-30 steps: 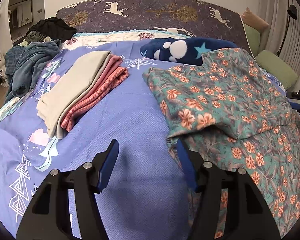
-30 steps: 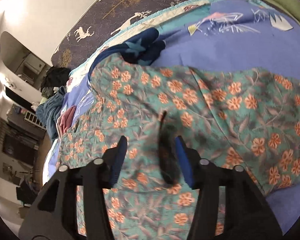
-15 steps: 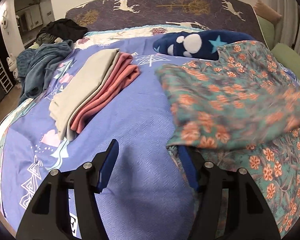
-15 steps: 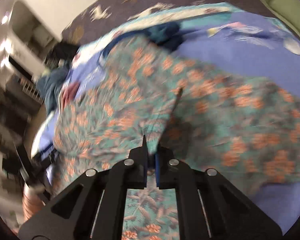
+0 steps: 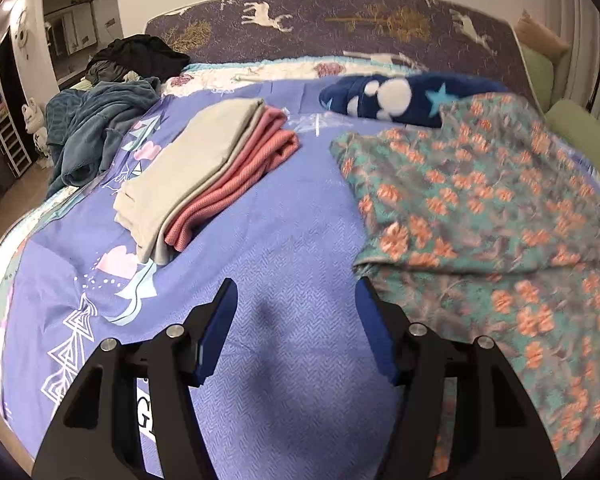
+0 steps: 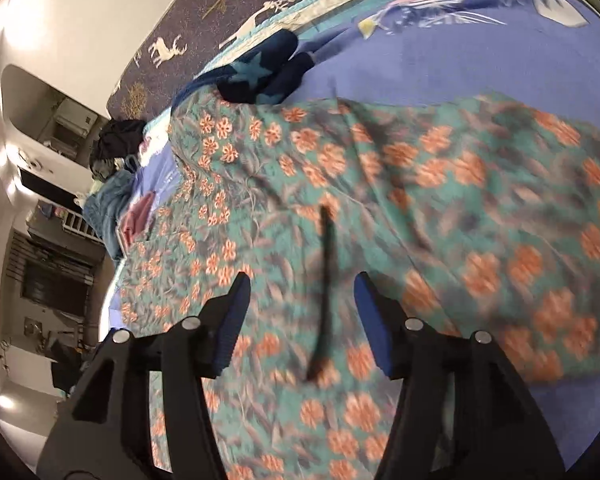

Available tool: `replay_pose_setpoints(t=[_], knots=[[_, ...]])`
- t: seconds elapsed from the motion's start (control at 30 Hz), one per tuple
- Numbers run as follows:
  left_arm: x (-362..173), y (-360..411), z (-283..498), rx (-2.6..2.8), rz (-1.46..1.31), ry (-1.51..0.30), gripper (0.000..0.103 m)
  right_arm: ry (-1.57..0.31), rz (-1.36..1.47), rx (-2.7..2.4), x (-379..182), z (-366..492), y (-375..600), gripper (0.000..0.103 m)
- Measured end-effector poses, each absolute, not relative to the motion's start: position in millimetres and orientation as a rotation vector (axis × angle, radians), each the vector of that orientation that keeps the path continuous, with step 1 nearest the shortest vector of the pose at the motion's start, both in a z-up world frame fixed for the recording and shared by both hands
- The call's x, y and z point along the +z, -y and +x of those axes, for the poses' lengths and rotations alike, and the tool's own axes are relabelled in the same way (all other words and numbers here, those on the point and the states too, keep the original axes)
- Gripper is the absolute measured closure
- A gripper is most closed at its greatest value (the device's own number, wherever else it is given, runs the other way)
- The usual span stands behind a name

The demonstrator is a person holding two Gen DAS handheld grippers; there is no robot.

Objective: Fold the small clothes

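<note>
A teal garment with orange flowers (image 5: pixel 480 208) lies on the right of the blue bed cover, its upper part folded over the lower. It fills the right wrist view (image 6: pixel 380 200), with a dark strap (image 6: pixel 324 280) lying on it. My left gripper (image 5: pixel 296 300) is open and empty above bare bed cover, just left of the garment's near edge. My right gripper (image 6: pixel 300 300) is open and empty above the garment, the strap between its jaws. A folded stack, beige on pink (image 5: pixel 208 168), lies at the left.
A dark blue fleece with stars and white dots (image 5: pixel 400 98) lies at the head of the bed. A heap of teal and black clothes (image 5: pixel 100 120) sits at the far left corner. Green pillows (image 5: pixel 580 136) lie at the right edge. The blue bed cover (image 5: pixel 284 224) separates stack and garment.
My right gripper was shut on the floral garment half a second ago and now stands open, the cloth released. The left gripper has stayed open, shifting slightly.
</note>
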State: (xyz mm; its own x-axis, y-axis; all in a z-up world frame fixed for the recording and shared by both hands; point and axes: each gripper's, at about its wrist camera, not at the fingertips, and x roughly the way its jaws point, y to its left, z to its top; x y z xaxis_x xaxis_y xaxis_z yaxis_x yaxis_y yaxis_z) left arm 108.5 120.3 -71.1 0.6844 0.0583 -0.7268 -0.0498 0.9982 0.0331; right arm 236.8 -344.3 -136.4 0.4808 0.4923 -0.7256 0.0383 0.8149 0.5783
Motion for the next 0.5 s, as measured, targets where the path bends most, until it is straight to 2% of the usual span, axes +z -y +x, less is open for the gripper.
replay_pose_setpoints(t=[0.03, 0.07, 0.1, 0.13, 0.17, 0.2, 0.3, 0.37, 0.43, 0.5], knots=[[-65.2, -121.4, 106.0, 0.041, -0.023, -0.798, 0.042, -1.047, 0.546, 0.277, -136.6, 244.3, 334.7, 0.051], [-56.0, -121.4, 103.5, 0.007, -0.069, -0.771, 0.048, -1.035, 0.505, 0.259, -135.7, 251.6, 328.3, 0.073], [-48.6, -119.9, 102.5, -0.023, -0.095, -0.747, 0.063, -1.026, 0.454, 0.245, -133.2, 252.4, 320.3, 0.087], [-38.9, -116.1, 102.5, -0.076, -0.120, -0.715, 0.073, -1.026, 0.392, 0.224, -132.1, 254.7, 310.5, 0.094], [-34.1, -112.9, 105.0, -0.121, -0.136, -0.701, 0.087, -1.012, 0.367, 0.212, -130.2, 251.3, 306.6, 0.095], [-29.4, -108.4, 107.8, -0.178, -0.155, -0.687, 0.091, -0.990, 0.348, 0.207, -129.0, 248.5, 305.0, 0.096], [-31.8, -87.6, 124.8, -0.263, -0.134, -0.688, 0.092, -0.889, 0.330, 0.191, -107.1, 240.4, 298.3, 0.096], [-54.6, -77.3, 144.9, -0.207, -0.078, -0.784, 0.092, -0.866, 0.326, 0.162, -101.5, 237.7, 302.2, 0.096], [-93.9, -75.1, 164.6, -0.114, -0.026, -0.914, 0.093, -0.920, 0.296, 0.105, -108.9, 237.6, 308.7, 0.095], [-88.4, -78.5, 159.8, -0.119, -0.053, -0.882, 0.093, -0.988, 0.240, 0.018, -126.8, 241.9, 313.4, 0.095]])
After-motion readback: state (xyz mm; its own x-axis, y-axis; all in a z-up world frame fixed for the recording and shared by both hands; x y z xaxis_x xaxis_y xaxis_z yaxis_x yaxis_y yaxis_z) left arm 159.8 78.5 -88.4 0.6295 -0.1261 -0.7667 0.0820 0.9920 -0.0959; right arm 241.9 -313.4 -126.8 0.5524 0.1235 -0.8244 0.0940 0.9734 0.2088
